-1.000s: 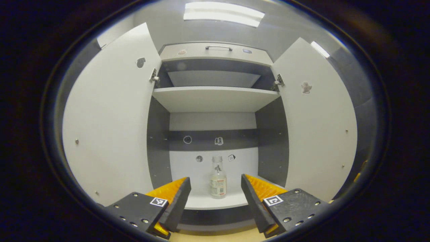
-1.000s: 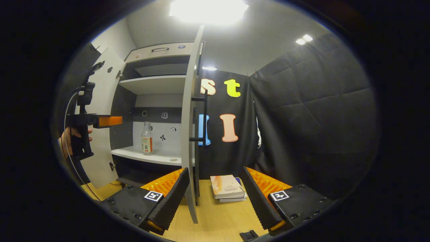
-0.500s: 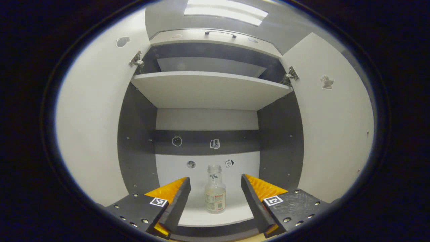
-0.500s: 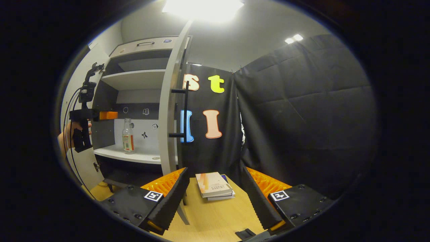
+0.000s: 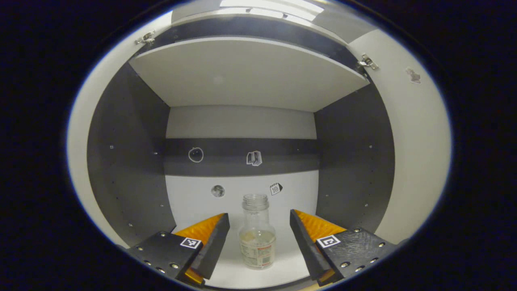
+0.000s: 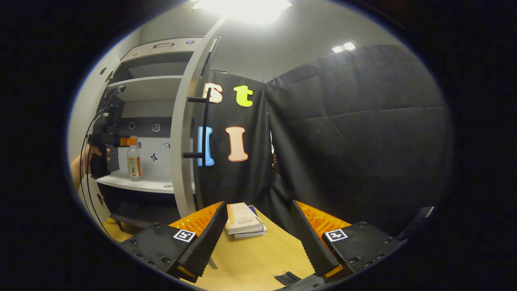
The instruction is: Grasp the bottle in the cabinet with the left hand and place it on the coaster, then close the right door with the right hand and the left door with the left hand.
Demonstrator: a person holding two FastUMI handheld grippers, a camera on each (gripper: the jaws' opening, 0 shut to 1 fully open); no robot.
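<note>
Bottle (image 5: 257,232): upright on the cabinet's lower shelf (image 5: 282,264), at 6 o'clock in the left gripper view.
Left hand-held gripper (image 5: 259,242): spread, fingers flanking the bottle without touching.
Right hand-held gripper (image 6: 258,238): spread over the table (image 6: 258,262); books (image 6: 243,220) at 12 o'clock, open right door (image 6: 182,133) at 11.

- couple of books (image 6: 243,219) stacked on the wooden table (image 6: 258,258), just right of the cabinet
- small stickers (image 5: 253,158) dotted across the back panel inside
- little dark flat thing (image 6: 287,278) at the table's near edge, can't tell what
- ceiling light (image 6: 242,5) glaring overhead
</note>
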